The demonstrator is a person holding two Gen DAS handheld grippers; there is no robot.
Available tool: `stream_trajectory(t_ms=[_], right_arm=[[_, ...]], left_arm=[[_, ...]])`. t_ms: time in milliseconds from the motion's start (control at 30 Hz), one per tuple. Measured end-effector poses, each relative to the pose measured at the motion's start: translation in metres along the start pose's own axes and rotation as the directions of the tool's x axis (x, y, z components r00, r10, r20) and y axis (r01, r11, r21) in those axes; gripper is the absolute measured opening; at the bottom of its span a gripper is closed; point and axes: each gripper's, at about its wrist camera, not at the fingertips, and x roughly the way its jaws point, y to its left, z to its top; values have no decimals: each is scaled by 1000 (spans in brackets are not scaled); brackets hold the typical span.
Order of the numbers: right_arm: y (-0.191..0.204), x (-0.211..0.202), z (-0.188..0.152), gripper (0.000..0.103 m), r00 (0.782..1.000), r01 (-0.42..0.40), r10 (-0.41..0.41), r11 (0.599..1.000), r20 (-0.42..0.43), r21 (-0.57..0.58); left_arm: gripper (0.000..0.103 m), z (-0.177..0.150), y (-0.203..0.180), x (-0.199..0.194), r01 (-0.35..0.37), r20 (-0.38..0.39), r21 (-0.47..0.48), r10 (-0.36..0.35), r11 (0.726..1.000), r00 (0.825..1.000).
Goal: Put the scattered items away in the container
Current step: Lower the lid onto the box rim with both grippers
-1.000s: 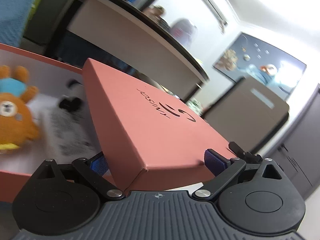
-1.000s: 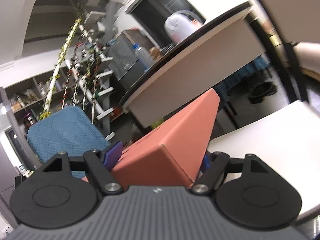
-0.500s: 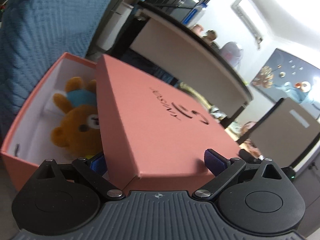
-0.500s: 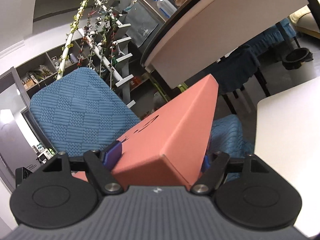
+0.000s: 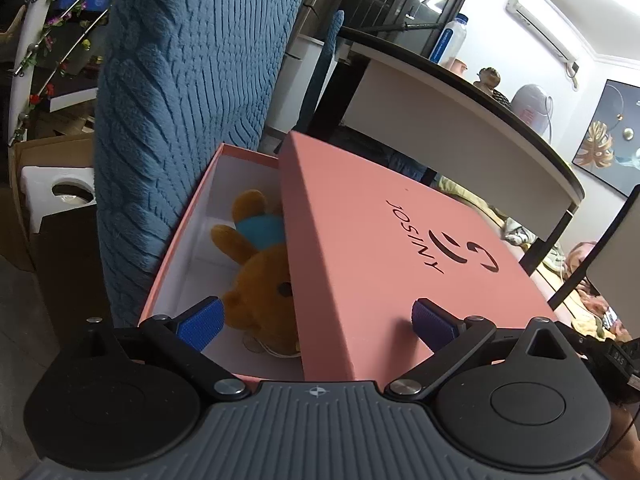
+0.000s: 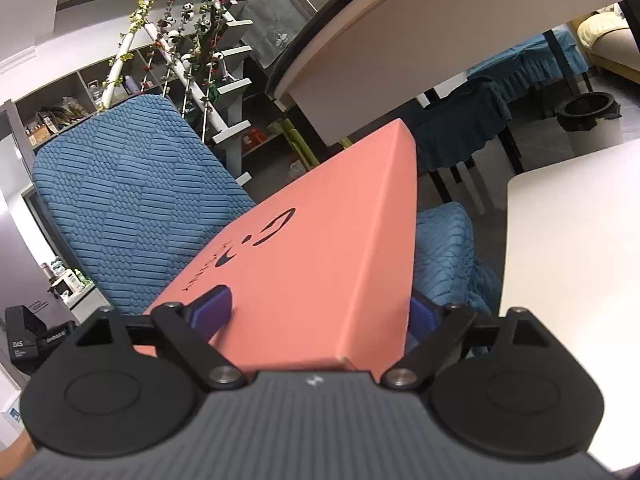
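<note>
An open pink box (image 5: 188, 224) holds a brown teddy bear (image 5: 260, 276) with a blue cap. The pink lid (image 5: 380, 240) lies slanted over the box's right part and hides half the bear. My left gripper (image 5: 317, 322) straddles the lid's near edge. One of its pads (image 5: 434, 322) rests on the lid's top; the other hangs inside the box, and the bear shows in the gap between it and the lid's wall. My right gripper (image 6: 316, 312) grips the lid (image 6: 320, 260) from the opposite end, one pad on top and one against its side wall.
The box sits on a blue textured chair whose backrest (image 5: 192, 100) rises close on the left. A white table (image 6: 572, 280) edge lies to the right. A long counter (image 5: 460, 120) stands behind. A cardboard carton with white foam (image 5: 52, 184) is on the floor.
The lid has come down from a steep tilt and now lies low over the box. A gap has appeared between my left gripper's inner pad and the lid's wall.
</note>
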Motion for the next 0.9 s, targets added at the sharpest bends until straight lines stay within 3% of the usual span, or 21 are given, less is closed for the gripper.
stream_trajectory(t_ms=[400,633,900], right_arm=[[-3,-1,-9,92,998,59,-59,998,14,-10],[-5,-3,-14,81,997,68,-68,998,22,-2],[1,9,-16,78,996,87,-88,996,30,30]], left_arm=[[101,-12,-41,5,-20,23,164,17,986,1000],[101,-13,-50,16,-62,32,170,58,984,998],[101,-6,-46,24,-136,65,142,128,981,990]])
